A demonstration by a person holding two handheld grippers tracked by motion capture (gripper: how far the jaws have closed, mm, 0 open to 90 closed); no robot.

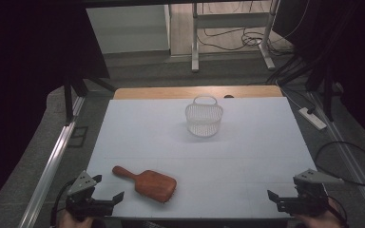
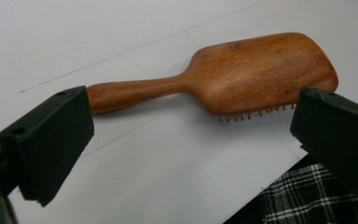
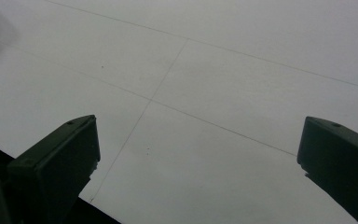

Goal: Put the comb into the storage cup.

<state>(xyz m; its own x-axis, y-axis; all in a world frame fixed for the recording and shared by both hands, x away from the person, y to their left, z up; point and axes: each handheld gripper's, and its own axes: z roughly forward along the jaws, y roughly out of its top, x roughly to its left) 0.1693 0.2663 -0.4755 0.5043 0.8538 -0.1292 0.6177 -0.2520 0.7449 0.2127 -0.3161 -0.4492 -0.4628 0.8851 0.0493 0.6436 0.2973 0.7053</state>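
A wooden paddle hairbrush (image 1: pixel 145 184) lies bristles down near the front left of the white table (image 1: pixel 247 156), its handle pointing left. A white mesh basket (image 1: pixel 204 118) with a handle stands upright at the middle back. My left gripper (image 1: pixel 107 188) hovers at the front left corner, open, just short of the brush. In the left gripper view the brush (image 2: pixel 242 74) lies beyond the wide-apart jaws of that gripper (image 2: pixel 191 135), with nothing between them. My right gripper (image 1: pixel 285 191) rests at the front right edge, open; in its own view the right gripper (image 3: pixel 198 158) faces bare table.
A metal rail (image 1: pixel 52 161) runs along the table's left side. A power strip (image 1: pixel 313 118) and cables lie on the floor at right. Desk legs (image 1: pixel 195 42) stand behind. Plaid cloth (image 2: pixel 303 200) shows below the table's front edge.
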